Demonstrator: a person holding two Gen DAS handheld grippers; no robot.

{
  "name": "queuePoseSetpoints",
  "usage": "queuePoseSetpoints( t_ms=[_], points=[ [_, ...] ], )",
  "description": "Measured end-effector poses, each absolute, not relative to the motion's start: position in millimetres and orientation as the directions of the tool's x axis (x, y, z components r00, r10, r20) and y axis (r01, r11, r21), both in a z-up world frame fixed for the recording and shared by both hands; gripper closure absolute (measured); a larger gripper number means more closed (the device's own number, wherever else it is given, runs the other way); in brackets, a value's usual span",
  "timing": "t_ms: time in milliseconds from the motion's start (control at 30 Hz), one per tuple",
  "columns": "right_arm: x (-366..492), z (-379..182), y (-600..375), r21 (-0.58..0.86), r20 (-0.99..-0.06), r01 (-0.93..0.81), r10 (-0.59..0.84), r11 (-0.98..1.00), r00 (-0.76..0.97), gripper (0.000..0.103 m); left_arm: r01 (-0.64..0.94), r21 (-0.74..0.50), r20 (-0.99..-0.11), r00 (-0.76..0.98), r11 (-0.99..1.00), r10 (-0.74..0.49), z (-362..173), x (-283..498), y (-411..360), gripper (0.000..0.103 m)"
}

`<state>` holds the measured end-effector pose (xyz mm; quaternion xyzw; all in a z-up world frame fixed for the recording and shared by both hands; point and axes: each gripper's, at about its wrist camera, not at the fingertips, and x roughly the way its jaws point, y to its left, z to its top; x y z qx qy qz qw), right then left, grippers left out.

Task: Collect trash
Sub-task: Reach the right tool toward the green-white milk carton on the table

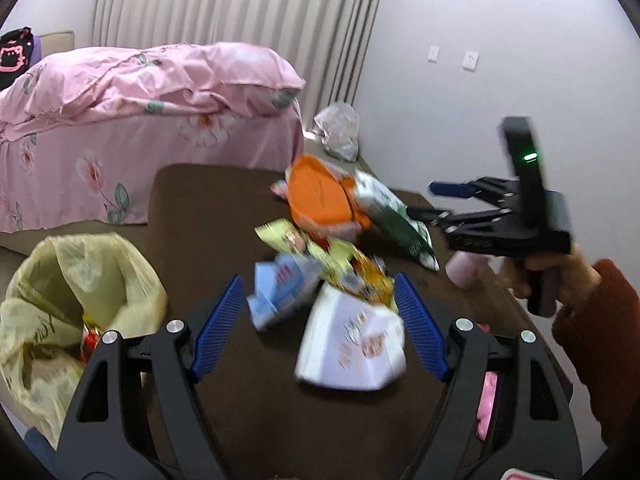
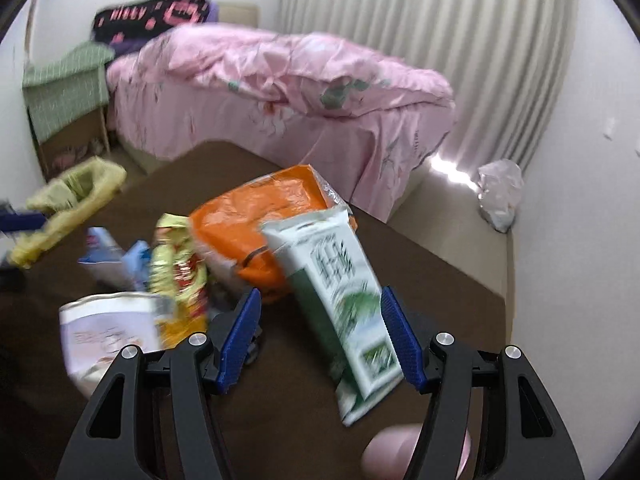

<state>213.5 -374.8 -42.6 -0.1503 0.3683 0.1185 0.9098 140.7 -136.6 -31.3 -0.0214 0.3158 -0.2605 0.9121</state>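
Snack wrappers lie in a heap on the brown table [image 1: 208, 208]. My left gripper [image 1: 320, 322] is open over a white wrapper [image 1: 352, 348] and a blue-and-white wrapper [image 1: 280, 292]; the pads do not press on either. Behind them lie a yellow wrapper [image 1: 320, 252], an orange bag [image 1: 320, 196] and a green-and-white packet [image 1: 396, 220]. My right gripper [image 2: 320, 338] is open around the green-and-white packet [image 2: 344, 300], which lies close to the right pad. From the left wrist the right gripper [image 1: 430, 202] shows at the packet's edge. A yellow trash bag [image 1: 60, 308] gapes at the table's left, wrappers inside.
A pink cup [image 1: 466, 270] stands by the hand holding the right gripper; a pink item [image 1: 486, 404] lies under my left gripper's right finger. A pink-covered bed [image 2: 280, 92], a striped curtain [image 2: 440, 20] and a green-draped nightstand [image 2: 64, 92] stand beyond. A crumpled clear bag [image 2: 500, 196] sits on the floor.
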Motion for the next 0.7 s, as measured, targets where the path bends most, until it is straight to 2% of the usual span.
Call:
queuePoseSetpoints(
  t_ms=[167,267,467,600,700],
  points=[
    [264.1,-59.6,-369.6,-0.174,-0.803,-0.414,0.115,0.893,0.585,0.044,0.456,-0.210,-0.566,0.665,0.865,-0.488,-29.7,155.9,-123.3,0.030],
    [280.2,-69.1,-367.5,-0.196,-0.830,-0.425,0.081,0.884,0.552,0.044,0.446,-0.231,-0.570,0.658,0.865,-0.491,-34.5,159.3,-115.1,0.030],
    [282.9,-75.3,-359.7,-0.188,-0.836,-0.405,0.070,0.895,0.544,0.044,0.433,-0.260,-0.582,0.643,0.863,-0.498,-47.4,165.3,-109.3,0.030],
    [271.2,-79.2,-351.6,-0.275,-0.825,-0.431,0.019,0.859,0.564,0.044,0.431,-0.268,-0.586,0.637,0.862,-0.501,-49.9,164.2,-109.1,0.030],
    [259.9,-64.4,-362.8,-0.195,-0.822,-0.462,0.113,0.865,0.558,0.044,0.438,-0.259,-0.582,0.641,0.861,-0.501,-47.1,161.3,-107.8,0.030]
  ],
)
